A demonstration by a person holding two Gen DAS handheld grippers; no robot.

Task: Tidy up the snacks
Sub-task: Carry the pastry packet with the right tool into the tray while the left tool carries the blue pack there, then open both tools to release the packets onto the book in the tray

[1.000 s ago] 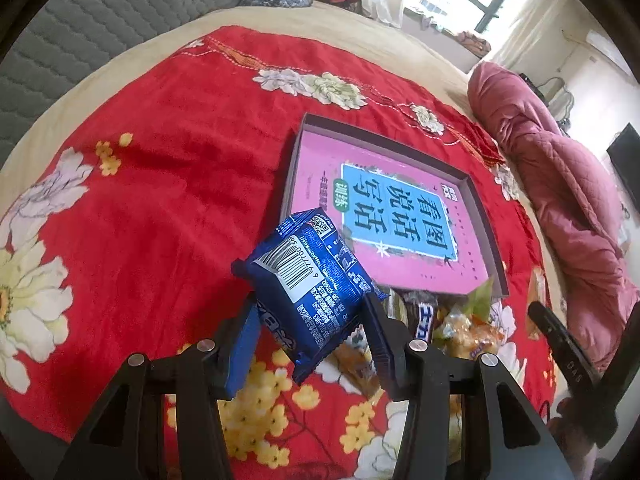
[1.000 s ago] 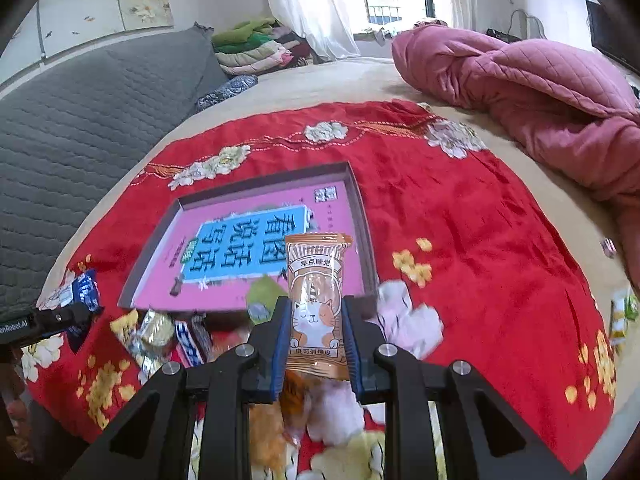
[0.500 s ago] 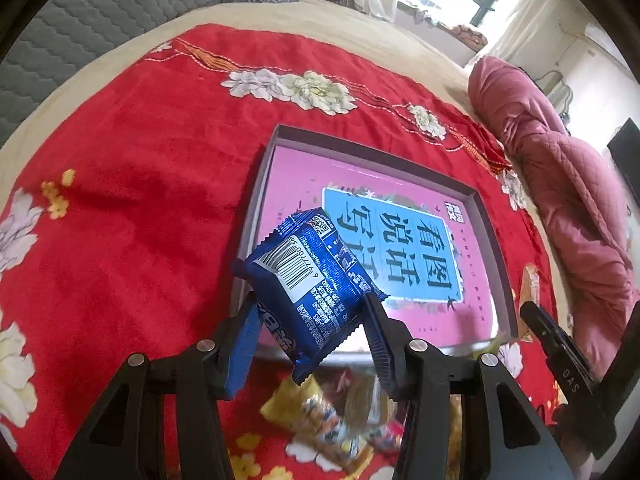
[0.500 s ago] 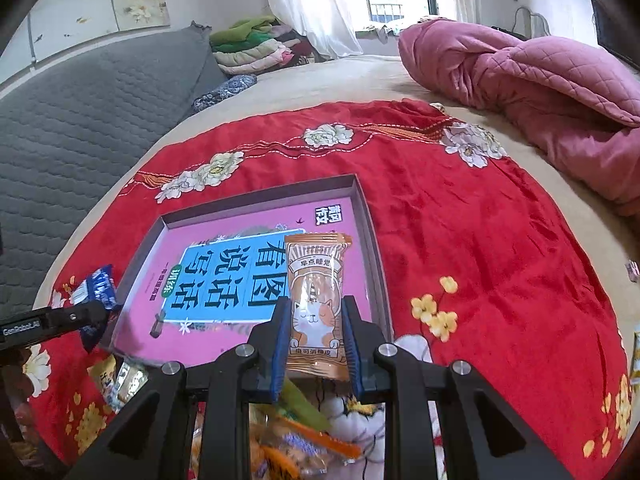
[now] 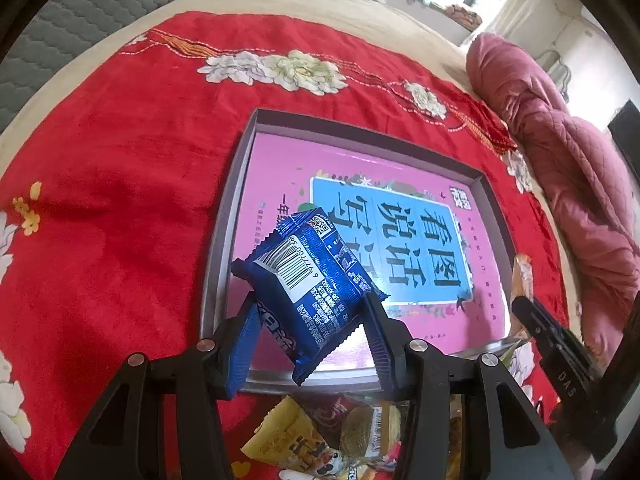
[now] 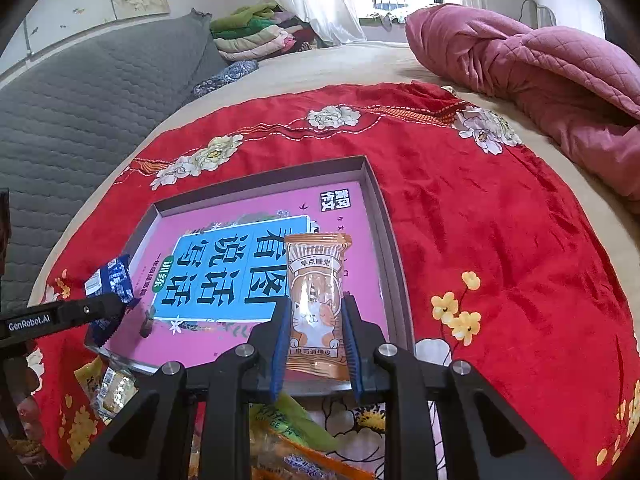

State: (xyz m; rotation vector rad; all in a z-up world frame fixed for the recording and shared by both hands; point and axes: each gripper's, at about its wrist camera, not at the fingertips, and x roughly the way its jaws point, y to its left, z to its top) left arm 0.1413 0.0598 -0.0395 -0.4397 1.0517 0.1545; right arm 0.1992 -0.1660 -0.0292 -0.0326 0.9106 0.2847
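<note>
My left gripper (image 5: 308, 308) is shut on a blue snack packet (image 5: 308, 280) and holds it above the near left corner of a shallow grey tray with a pink and blue printed floor (image 5: 224, 216). My right gripper (image 6: 316, 320) is shut on an orange cat-print snack packet (image 6: 318, 300) and holds it upright above the tray's near right part (image 6: 386, 224). The left gripper and the blue packet (image 6: 110, 284) also show at the left of the right wrist view. A pile of loose snacks (image 5: 316, 440) lies on the cloth just in front of the tray.
The tray lies on a red flowered cloth (image 6: 500, 220) spread over a bed. A pink quilt (image 6: 540, 64) is bunched at the right. A grey quilted headboard (image 6: 80, 112) and folded clothes (image 6: 256, 36) stand at the far left.
Both grippers have moved forward with their packets, from over the snack pile to over the tray's near edge. The tray looks larger and closer in both views.
</note>
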